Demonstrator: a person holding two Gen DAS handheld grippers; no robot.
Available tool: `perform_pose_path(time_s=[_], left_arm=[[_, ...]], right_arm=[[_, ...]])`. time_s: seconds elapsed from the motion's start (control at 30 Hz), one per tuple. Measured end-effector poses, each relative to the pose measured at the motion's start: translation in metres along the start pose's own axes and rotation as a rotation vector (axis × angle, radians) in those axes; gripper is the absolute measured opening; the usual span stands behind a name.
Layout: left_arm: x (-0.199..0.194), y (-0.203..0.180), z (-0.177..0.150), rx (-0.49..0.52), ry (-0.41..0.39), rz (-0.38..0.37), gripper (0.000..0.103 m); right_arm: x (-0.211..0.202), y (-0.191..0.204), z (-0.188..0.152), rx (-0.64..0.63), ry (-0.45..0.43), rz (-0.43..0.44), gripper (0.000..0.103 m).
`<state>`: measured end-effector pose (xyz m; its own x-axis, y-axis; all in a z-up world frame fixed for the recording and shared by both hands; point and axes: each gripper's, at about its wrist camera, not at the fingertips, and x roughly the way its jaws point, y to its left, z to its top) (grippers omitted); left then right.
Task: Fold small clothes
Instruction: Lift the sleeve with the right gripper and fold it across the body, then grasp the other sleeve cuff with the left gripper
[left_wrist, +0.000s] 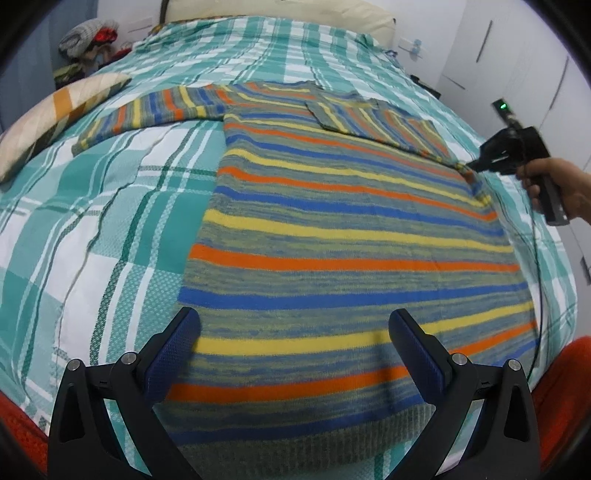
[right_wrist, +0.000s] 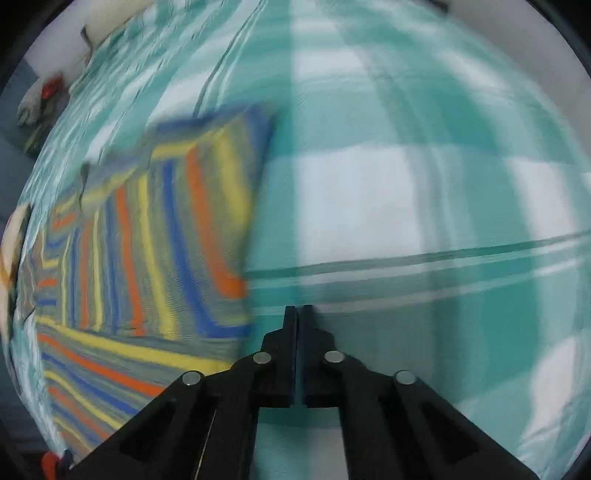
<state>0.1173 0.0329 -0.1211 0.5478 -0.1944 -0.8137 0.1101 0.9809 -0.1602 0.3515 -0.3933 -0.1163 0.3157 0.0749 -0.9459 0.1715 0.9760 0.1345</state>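
The striped sweater (left_wrist: 332, 236) lies flat on the bed (left_wrist: 110, 221), which has a teal and white checked cover, and its hem is toward the left wrist camera. This flat position is what a fold needs: the body is spread without big wrinkles, so the edges can be brought over in straight lines. The sleeve on the right side (left_wrist: 373, 123) is already laid across the chest, while the other sleeve (left_wrist: 147, 114) is stretched out to the left, toward a pillow (left_wrist: 55, 114). I judge that the sleeve step is half done.

The left hand-held gripper (left_wrist: 295, 332) hangs over the hem with its jaws wide apart and nothing between them. It seems to wait there, in a good place to take the bottom edge or the left side.

The right hand-held gripper (left_wrist: 476, 166) is held by a hand (left_wrist: 565, 192) at the right edge of the sweater, near the shoulder where the folded sleeve starts. In the right wrist view its 2 fingers (right_wrist: 290, 325) are almost together and no cloth is visible between them; the tips point at the bedcover just beside the sweater. That view is blurred. The fingers are probably closed in order to press or smooth the fold line and not to grasp. From the left view I cannot tell if the tips touch the fabric.
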Motion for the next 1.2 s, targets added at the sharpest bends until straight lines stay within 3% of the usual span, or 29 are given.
perform_pose_path(time_s=[0.03, 0.07, 0.1, 0.17, 0.23, 0.27, 0.3, 0.37, 0.47, 0.57, 0.63, 0.7, 0.8, 0.87, 0.93, 1.03, 1.13, 1.2], left_arm=[[0.001, -0.001, 0.000, 0.004, 0.001, 0.000, 0.102], [0.002, -0.003, 0.000, 0.008, 0.001, -0.001, 0.102], [0.003, -0.005, 0.000, 0.012, 0.003, -0.001, 0.102], [0.005, -0.008, -0.001, 0.025, 0.004, 0.003, 0.102], [0.006, -0.012, -0.005, 0.049, 0.003, 0.023, 0.102], [0.006, -0.014, -0.006, 0.063, 0.002, 0.034, 0.102], [0.007, -0.016, -0.008, 0.082, 0.001, 0.049, 0.102], [0.006, -0.020, -0.012, 0.113, -0.003, 0.073, 0.102], [0.005, -0.022, -0.014, 0.138, -0.007, 0.081, 0.102], [0.008, -0.025, -0.013, 0.157, -0.005, 0.083, 0.102], [0.009, -0.025, -0.012, 0.160, 0.000, 0.091, 0.102], [0.007, -0.023, -0.010, 0.152, -0.008, 0.086, 0.102], [-0.001, -0.018, -0.007, 0.122, -0.028, 0.041, 0.102], [-0.005, -0.020, -0.007, 0.113, -0.033, -0.004, 0.102], [-0.005, -0.027, -0.010, 0.135, -0.028, -0.039, 0.102], [0.011, -0.046, -0.022, 0.240, 0.055, -0.001, 0.102], [0.016, -0.058, -0.038, 0.335, 0.085, 0.078, 0.102], [0.013, -0.058, -0.042, 0.332, 0.103, 0.075, 0.102]], right_arm=[[-0.010, -0.003, -0.004, -0.005, -0.029, 0.026, 0.011], [-0.019, -0.003, -0.009, -0.020, -0.052, 0.069, 0.023], [-0.023, -0.001, -0.013, -0.040, -0.065, 0.095, 0.043], [-0.030, 0.017, -0.026, -0.131, -0.094, 0.124, 0.066], [-0.022, 0.040, -0.038, -0.252, -0.091, 0.114, 0.065], [-0.015, 0.048, -0.043, -0.297, -0.087, 0.077, 0.047], [-0.005, 0.056, -0.048, -0.334, -0.084, 0.021, 0.007], [0.002, 0.052, -0.052, -0.325, -0.100, -0.033, 0.006], [-0.003, 0.013, -0.062, -0.141, -0.157, 0.015, 0.006], [0.000, 0.005, -0.072, -0.133, -0.176, 0.021, 0.007], [-0.005, 0.003, -0.071, -0.121, -0.176, 0.044, 0.018], [-0.009, 0.002, -0.070, -0.122, -0.170, 0.029, 0.043], [-0.037, 0.006, -0.083, -0.165, -0.218, -0.011, 0.046], [-0.063, 0.016, -0.110, -0.233, -0.240, 0.024, 0.046], [-0.079, 0.030, -0.141, -0.306, -0.216, 0.135, 0.046], [-0.083, 0.049, -0.205, -0.393, -0.111, 0.268, 0.046], [-0.061, 0.037, -0.260, -0.341, 0.015, 0.243, 0.046], [-0.063, 0.020, -0.289, -0.299, -0.025, 0.203, 0.045]])
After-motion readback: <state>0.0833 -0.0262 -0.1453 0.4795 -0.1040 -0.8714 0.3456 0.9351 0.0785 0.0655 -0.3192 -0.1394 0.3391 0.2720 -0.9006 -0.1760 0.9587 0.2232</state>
